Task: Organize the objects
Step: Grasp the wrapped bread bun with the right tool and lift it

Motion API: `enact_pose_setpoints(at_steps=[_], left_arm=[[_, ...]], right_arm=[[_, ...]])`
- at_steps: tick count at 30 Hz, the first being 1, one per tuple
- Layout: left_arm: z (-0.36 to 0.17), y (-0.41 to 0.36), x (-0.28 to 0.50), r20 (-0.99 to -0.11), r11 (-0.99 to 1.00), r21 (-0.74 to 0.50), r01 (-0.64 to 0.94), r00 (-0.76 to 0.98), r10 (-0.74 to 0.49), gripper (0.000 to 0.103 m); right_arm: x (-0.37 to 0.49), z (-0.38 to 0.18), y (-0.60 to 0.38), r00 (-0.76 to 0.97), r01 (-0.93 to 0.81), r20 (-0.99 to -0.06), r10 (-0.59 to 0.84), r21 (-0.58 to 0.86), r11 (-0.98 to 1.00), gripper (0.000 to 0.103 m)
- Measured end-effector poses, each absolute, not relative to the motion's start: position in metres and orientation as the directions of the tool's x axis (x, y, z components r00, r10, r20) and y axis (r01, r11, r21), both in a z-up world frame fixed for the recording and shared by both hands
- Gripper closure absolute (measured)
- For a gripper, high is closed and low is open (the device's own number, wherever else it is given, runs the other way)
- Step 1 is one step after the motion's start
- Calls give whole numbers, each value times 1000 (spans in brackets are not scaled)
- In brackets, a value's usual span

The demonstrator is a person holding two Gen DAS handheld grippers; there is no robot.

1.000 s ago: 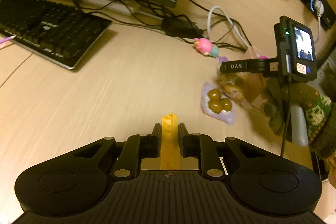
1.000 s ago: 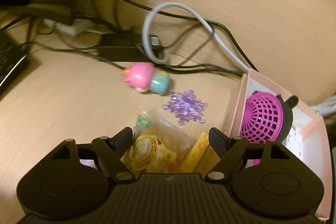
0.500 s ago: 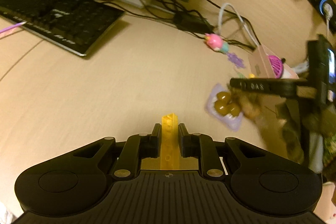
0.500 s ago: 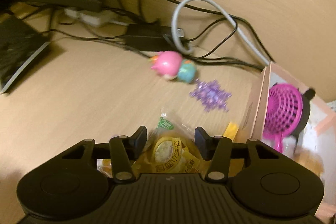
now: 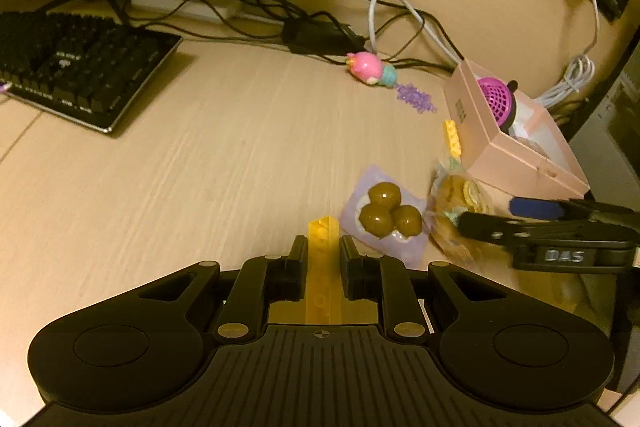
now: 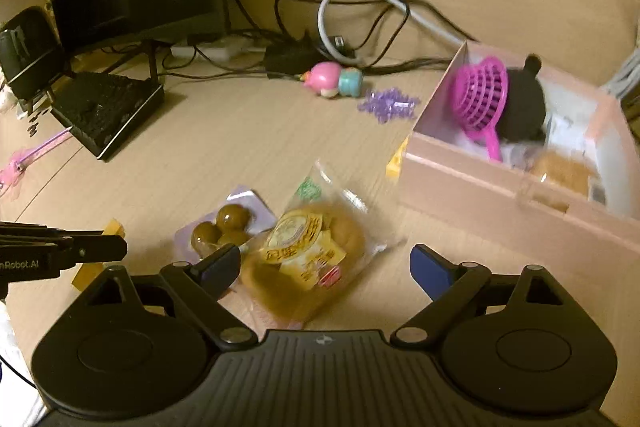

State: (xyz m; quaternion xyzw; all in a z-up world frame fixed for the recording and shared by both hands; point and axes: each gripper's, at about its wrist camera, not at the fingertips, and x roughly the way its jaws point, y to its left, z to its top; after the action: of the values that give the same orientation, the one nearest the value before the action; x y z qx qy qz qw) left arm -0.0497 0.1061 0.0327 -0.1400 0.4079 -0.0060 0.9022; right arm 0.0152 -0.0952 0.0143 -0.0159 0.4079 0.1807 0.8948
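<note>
My left gripper (image 5: 323,247) is shut on a long yellow brick (image 5: 323,259) that sticks out forward between its fingers, just above the desk. My right gripper (image 6: 326,263) has its jaws opening wide. A wrapped bread packet (image 6: 308,251) lies on the desk between the blue pads (image 6: 428,267), and neither pad presses on it. A purple packet of brown balls (image 6: 224,227) lies just left of the bread. In the left wrist view the right gripper (image 5: 520,223) reaches in from the right beside the bread packet (image 5: 456,203).
A pink open box (image 6: 480,183) at the right holds a magenta basket (image 6: 480,99) and other items. A second yellow brick (image 5: 452,139) lies against its wall. Behind are a pink toy (image 6: 332,81), a purple snowflake (image 6: 388,105), cables, a keyboard (image 5: 80,79) and a monitor.
The right gripper closed around the bread packet, then opened wide and drew back; the packet now lies free on the desk. The left gripper shifted slightly, still holding the brick.
</note>
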Motion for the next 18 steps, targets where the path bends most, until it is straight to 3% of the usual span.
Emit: enact_pose_setpoints(at_steps=[4,6,10,14,18], left_arm=[[40,106,-58,-730,967,-233,-105,676,-102,84],[42,107,-62,-728,968,-230,-105,678,-99,84],[44,109,-67,-727,968,-229,-104,680,-99,84],[41,109,-66,-730,967,-238,-91,673,-116,84],[37,104,-61,-739,969,-241,-61,658,-143,84]], right_arm=[[26,7,-82,578,-296,-764,288,132,946,9],[33,4,-82,560,-231,-775,292,192,954,3],[49,-5,-87,526,-73,-790,316,328,942,0],[43,-1,-69,551,-138,-783,290,257,956,18],[31,7,-58,573,-245,-775,268,150,958,29]])
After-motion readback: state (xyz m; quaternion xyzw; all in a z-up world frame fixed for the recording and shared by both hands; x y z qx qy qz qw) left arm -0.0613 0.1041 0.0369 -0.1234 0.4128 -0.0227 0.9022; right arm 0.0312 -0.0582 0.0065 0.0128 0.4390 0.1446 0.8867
